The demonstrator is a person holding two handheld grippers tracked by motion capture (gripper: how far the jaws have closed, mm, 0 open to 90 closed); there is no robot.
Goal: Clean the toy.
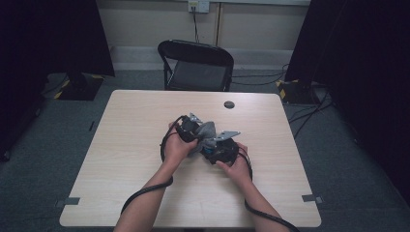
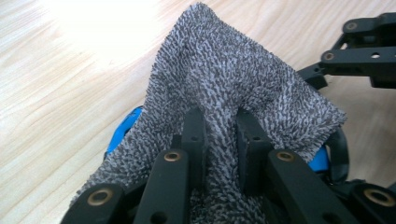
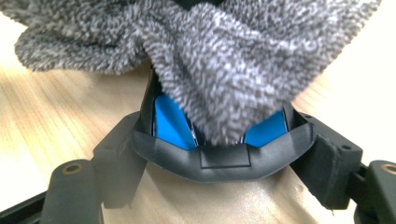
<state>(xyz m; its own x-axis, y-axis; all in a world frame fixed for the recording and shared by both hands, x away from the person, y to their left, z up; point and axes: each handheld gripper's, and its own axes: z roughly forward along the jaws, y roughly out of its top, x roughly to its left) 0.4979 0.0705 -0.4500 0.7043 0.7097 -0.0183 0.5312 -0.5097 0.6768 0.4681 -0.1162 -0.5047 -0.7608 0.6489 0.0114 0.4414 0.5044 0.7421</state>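
Centrally on the pale wooden table [image 1: 135,145], both claws [image 2: 219,140] [image 3: 219,135] pinch a grey cloth [image 2: 224,70]; a black chair [image 1: 196,65] stands behind.

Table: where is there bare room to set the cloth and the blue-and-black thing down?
The table is bare along its left side and its right side, and at the far edge except for the small dark round cap. The middle is crowded: both grippers, left and right, meet there on the grey cloth.
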